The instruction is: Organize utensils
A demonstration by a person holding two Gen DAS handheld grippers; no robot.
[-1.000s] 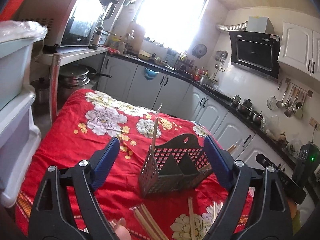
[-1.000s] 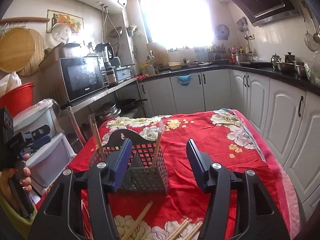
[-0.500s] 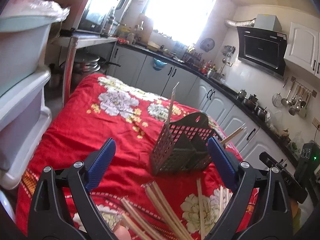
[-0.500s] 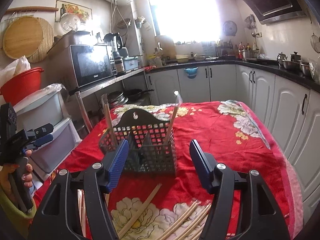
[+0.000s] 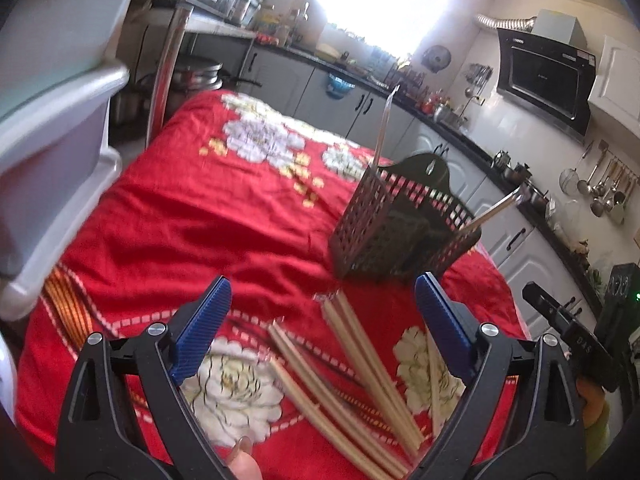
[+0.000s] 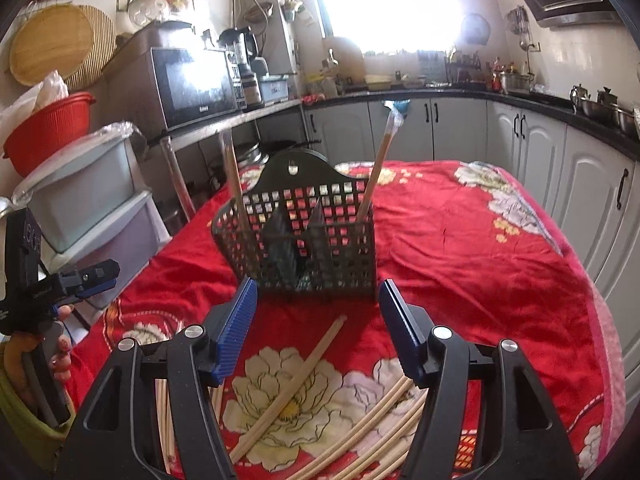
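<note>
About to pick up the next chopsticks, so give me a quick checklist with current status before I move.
1. Left gripper open and empty: ok.
2. Right gripper open and empty: ok.
3. Loose chopsticks lying within view on the red cloth: ok.
4. Basket upright: ok.
5. Basket has room left; only two wrapped chopsticks stand in it: ok.
6. Chopsticks separated enough to grab one alone: not ok, several overlap.
</note>
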